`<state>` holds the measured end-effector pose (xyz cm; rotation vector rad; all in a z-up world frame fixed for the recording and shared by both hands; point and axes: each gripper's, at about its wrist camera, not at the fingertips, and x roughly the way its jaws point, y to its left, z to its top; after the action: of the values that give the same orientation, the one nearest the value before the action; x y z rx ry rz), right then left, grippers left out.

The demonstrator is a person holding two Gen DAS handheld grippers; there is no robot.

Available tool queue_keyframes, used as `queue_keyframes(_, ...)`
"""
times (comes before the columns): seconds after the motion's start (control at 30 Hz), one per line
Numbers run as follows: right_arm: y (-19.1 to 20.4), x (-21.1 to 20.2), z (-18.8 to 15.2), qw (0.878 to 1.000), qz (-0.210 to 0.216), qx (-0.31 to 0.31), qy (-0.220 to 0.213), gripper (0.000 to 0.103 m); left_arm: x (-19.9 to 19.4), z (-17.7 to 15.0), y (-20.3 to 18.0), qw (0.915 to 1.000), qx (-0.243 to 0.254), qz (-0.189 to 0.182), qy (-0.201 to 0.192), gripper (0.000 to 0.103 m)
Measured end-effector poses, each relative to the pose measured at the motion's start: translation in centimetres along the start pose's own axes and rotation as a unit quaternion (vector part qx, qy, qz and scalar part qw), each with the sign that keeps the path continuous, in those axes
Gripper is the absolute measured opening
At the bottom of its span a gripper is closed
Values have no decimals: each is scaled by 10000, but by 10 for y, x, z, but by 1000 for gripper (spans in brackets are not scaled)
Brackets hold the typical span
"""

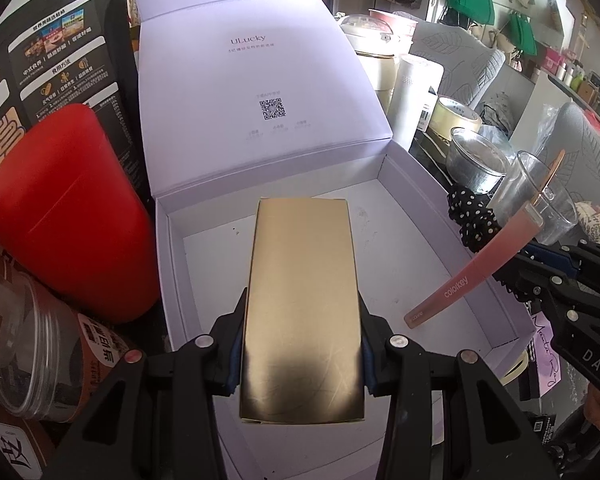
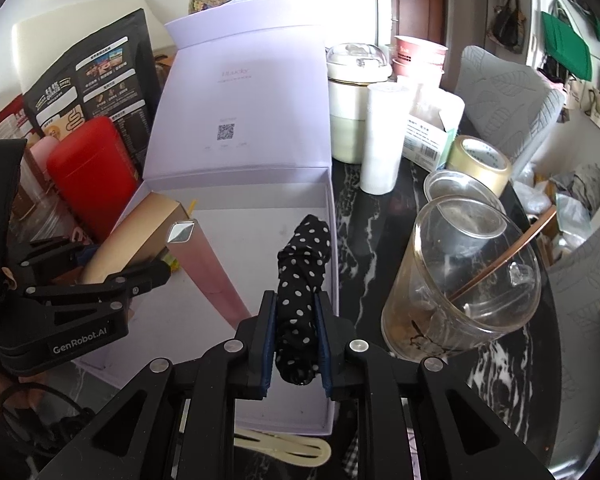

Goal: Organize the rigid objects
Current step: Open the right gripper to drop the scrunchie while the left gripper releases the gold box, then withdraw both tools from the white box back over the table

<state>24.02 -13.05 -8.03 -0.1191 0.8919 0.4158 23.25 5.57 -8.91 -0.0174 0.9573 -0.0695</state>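
Observation:
My left gripper (image 1: 302,354) is shut on a gold rectangular box (image 1: 302,304) and holds it over the open lilac gift box (image 1: 432,184). A pink colorkey box (image 1: 456,284) leans on the gift box's right wall. My right gripper (image 2: 296,344) is shut on a folded black polka-dot umbrella (image 2: 304,276), held over the gift box's right side (image 2: 328,200). In the right wrist view the left gripper (image 2: 100,280) with the gold box (image 2: 136,236) is at the left, with the pink box (image 2: 208,264) beside it.
A red canister (image 1: 64,208) and a black pouch (image 1: 60,52) stand left of the gift box. A clear plastic cup (image 2: 464,276), tape roll (image 2: 480,164), white cylinder (image 2: 384,136) and cooker (image 2: 352,96) stand to its right on the black marble table (image 2: 364,240).

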Motion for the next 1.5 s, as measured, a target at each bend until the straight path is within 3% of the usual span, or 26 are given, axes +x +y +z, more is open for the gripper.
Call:
queue_keyframes(0.13, 0, 2, 0, 10000, -55, 3, 49, 20, 2, 1, 2, 10000, -38, -5, 53, 44)
queue_keyframes(0.3, -2, -1, 0, 9999, -144, 38, 33, 30, 5, 2, 3, 9997, -138, -100, 172, 44)
queue_keyframes(0.7, -4, -15, -2, 9998, -181, 49, -90, 30, -2, 7, 1, 9996, -115, 233, 63, 54)
queue_keyframes(1.5, 2, -59, -9, 9988, -256, 38, -427, 30, -53, 2, -7, 9993, -100, 294, -207, 54)
